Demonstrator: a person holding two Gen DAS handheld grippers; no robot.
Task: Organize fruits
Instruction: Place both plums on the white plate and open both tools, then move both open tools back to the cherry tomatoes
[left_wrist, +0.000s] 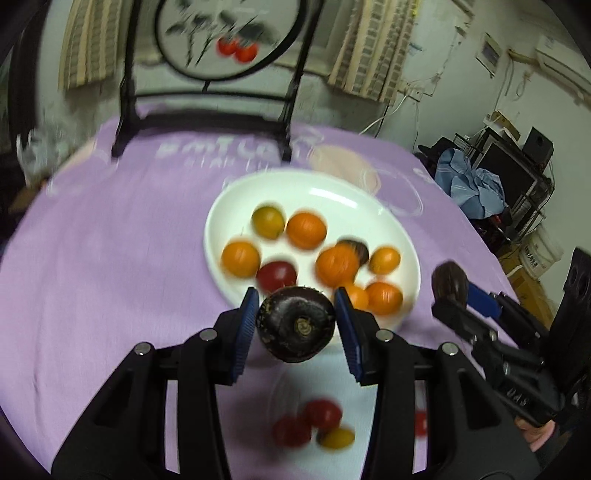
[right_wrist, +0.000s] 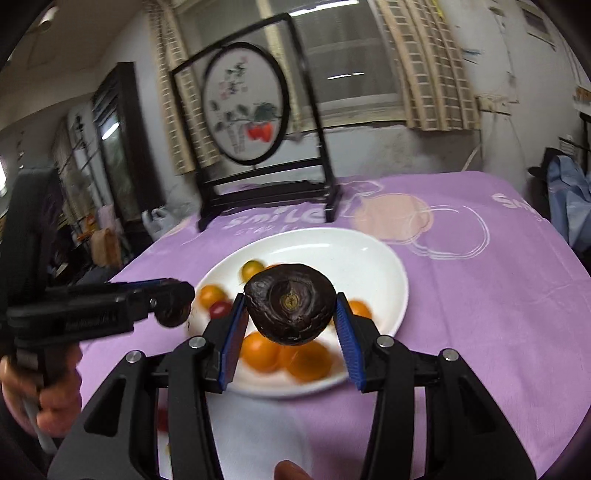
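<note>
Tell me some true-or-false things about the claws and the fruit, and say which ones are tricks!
1. Each claw holds a dark round fruit. True: the left claw grips one dark fruit, and the right claw grips another.
2. The white plate is empty. False: orange, red and yellowish fruits lie on it.
3. The tablecloth is purple. True.
4. The framed picture stand lies flat. False: it stands upright behind the plate.
</note>
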